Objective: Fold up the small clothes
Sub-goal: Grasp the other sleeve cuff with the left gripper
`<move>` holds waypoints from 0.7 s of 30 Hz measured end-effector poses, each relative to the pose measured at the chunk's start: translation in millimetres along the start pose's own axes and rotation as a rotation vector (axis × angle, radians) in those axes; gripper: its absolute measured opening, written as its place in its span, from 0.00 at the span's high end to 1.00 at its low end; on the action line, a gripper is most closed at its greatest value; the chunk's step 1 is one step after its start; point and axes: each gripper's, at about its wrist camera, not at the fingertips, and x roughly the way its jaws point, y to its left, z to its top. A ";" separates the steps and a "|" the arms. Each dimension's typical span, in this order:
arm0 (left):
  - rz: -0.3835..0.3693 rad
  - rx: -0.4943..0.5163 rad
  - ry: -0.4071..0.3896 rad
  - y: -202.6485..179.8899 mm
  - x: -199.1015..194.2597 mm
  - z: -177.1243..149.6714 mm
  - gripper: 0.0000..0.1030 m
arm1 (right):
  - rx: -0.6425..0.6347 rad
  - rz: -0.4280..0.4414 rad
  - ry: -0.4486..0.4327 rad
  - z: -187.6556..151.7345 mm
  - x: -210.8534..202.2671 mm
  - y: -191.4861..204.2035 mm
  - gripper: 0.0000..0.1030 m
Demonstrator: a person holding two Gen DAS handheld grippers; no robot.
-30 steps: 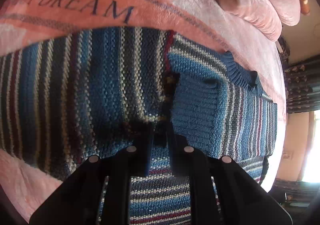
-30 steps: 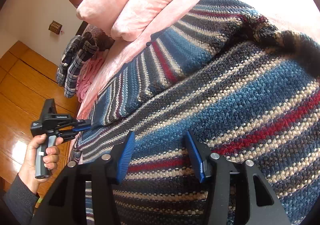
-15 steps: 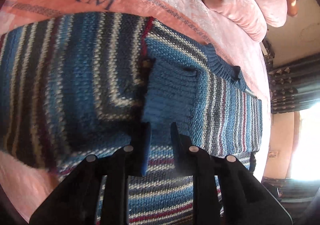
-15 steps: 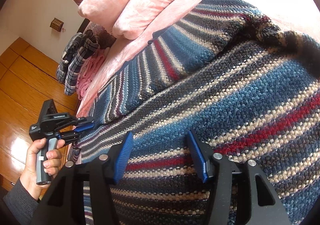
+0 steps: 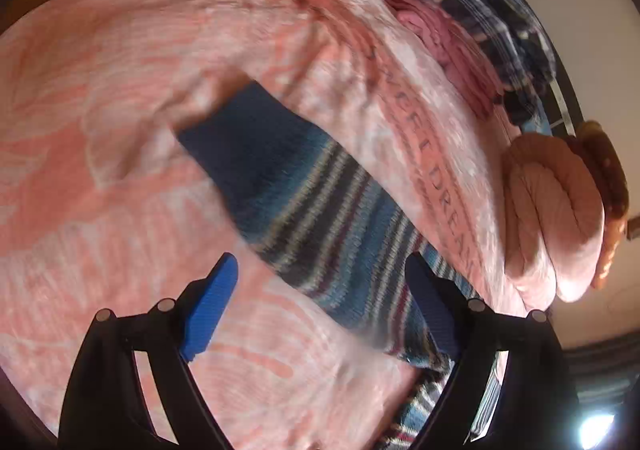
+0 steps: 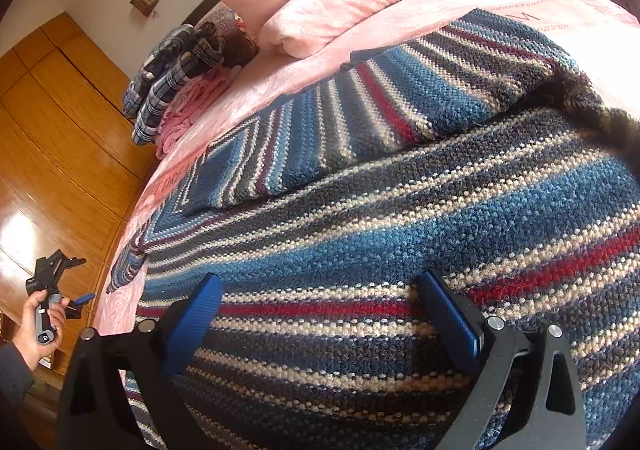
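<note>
Knit striped sweater (image 6: pixel 400 210) fills frame centre on pink bedspread (image 5: pixel 120 90). Both claws wide apart, empty — right gripper (image 6: pixel 320 314) over hem, left gripper (image 5: pixel 320 302) nr sleeve (image 5: pixel 280 178). Risk: I pinch bedspread w/ knit.

Bare pink bedspread (image 5: pixel 120 98) fills the left and lower frame of the left view: open room. Striped sweater (image 5: pixel 320 210) lies diagonally across centre. Pillows (image 5: pixel 556 210) at right edge, folded clothes pile (image 5: pixel 480 30) upper right block passage.
</note>
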 end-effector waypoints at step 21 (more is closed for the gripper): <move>-0.026 -0.007 -0.106 21.6 22.5 49.4 0.94 | -0.052 -0.037 -0.017 -5.2 2.0 5.7 0.04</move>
